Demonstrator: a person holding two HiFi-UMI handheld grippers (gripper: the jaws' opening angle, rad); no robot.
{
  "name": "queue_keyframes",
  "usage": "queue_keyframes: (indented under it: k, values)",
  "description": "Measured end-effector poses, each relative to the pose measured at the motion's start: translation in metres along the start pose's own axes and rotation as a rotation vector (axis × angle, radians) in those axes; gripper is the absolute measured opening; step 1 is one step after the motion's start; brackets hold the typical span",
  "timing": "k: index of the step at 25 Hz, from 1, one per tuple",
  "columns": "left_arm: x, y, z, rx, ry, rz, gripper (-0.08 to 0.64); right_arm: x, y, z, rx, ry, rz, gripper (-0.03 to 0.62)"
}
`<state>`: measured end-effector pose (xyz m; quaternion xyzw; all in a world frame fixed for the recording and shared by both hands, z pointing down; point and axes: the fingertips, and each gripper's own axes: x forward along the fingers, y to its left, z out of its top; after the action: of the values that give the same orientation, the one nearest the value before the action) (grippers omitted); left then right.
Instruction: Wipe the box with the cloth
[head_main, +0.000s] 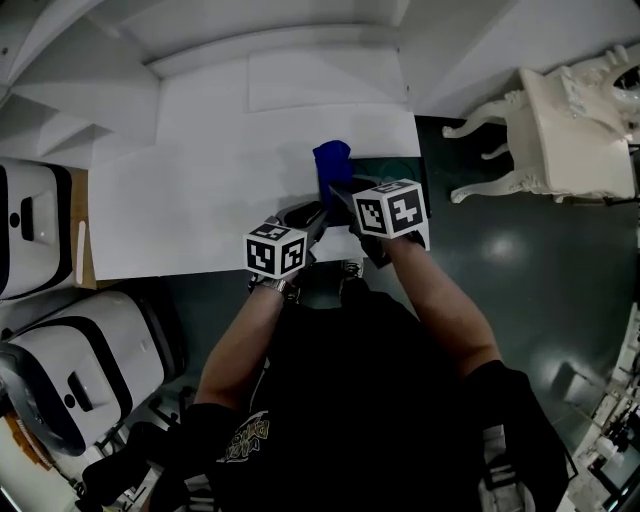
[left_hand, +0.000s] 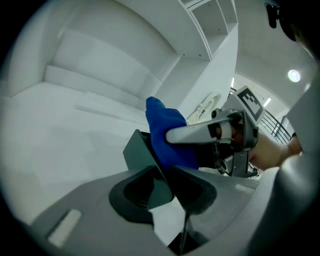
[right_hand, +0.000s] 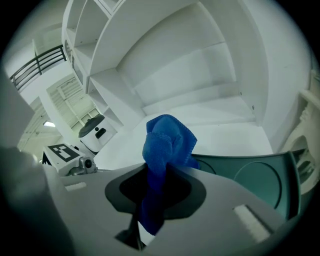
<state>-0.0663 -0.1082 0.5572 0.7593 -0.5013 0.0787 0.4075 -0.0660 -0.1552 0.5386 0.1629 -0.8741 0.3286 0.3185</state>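
White tabletop (head_main: 190, 200) fills the middle of the head view, backed by white shelving, with dark glossy floor to its right where a white carved chair (head_main: 572, 130) stands. At the near left, off the tabletop, sit two white machines with black trim (head_main: 75, 365). A person's bare forearms reach in from the near edge, each hand holding a tool topped by a cube of square markers. The left claw (left_hand: 165, 186) is clenched on a thin, dark green panel of the box (right_hand: 245, 172), which stands edge-on between its two pads. The box sits at the near right part of the tabletop, close to the person. The right claw (right_hand: 152, 200) is clenched on a bright blue cloth (right_hand: 167, 142); the cloth runs down between its pads and bunches up in a rumpled wad above them. From the left gripper view, the wad rests against the box panel just beyond the left claw's pads, with the right claw reaching in from the right. From the right gripper view, the box lies just right of the cloth.
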Motion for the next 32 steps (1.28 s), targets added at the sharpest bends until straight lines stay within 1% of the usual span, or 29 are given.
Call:
queue_keyframes:
  k: [2, 8, 11, 21, 32]
  values:
    - [0.000, 0.000, 0.000, 0.000, -0.002, 0.004, 0.101, 0.007, -0.002, 0.002, -0.003, 0.021, -0.011, 0.094]
    - [-0.001, 0.002, -0.001, -0.005, -0.001, -0.006, 0.103, 0.023, -0.013, 0.001, -0.018, 0.093, -0.080, 0.095]
    - [-0.001, 0.002, -0.001, 0.001, -0.003, -0.001, 0.103, 0.027, -0.016, 0.000, -0.017, 0.109, -0.096, 0.097]
    - [-0.001, 0.000, -0.001, 0.009, -0.004, 0.008, 0.101, 0.026, -0.024, -0.001, 0.052, 0.087, -0.086, 0.097]
    - [-0.002, 0.001, -0.001, 0.007, -0.007, 0.019, 0.100, 0.001, -0.062, -0.002, 0.106, 0.057, -0.170, 0.095]
